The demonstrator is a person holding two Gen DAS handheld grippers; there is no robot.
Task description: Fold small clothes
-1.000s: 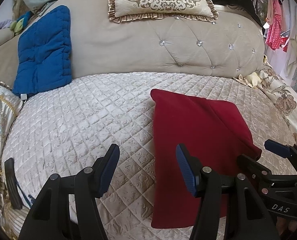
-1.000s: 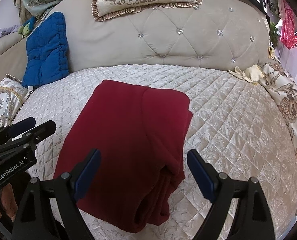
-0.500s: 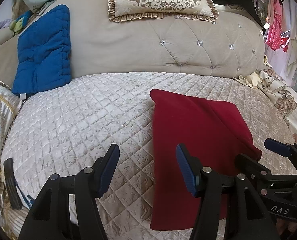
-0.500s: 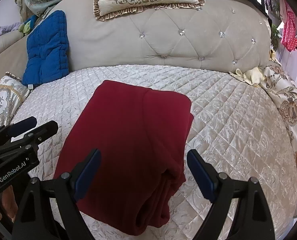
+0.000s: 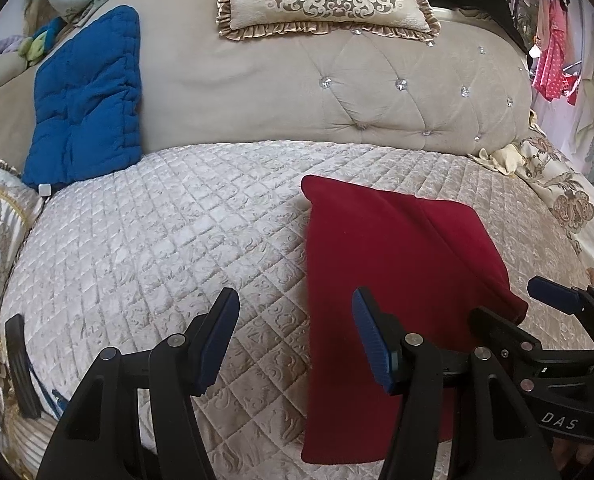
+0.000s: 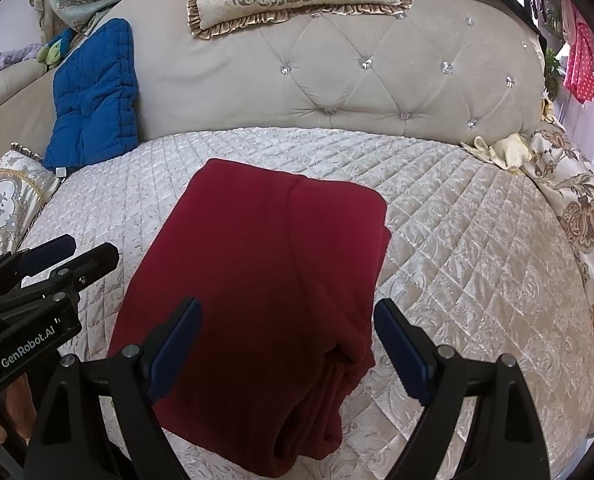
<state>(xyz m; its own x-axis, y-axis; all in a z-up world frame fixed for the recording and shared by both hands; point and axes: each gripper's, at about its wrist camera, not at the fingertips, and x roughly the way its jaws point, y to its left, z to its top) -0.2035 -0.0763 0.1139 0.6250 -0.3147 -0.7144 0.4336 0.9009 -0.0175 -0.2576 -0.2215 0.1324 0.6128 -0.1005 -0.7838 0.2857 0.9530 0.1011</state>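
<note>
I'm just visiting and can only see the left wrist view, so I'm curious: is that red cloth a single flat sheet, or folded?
Observer: Folded. In the right wrist view the red cloth shows several stacked layers along its near right edge.
Operator: Is the other gripper holding it?
Observer: No. The right gripper is open, its two fingers spread wide over the cloth's near end and pinching nothing.
</note>
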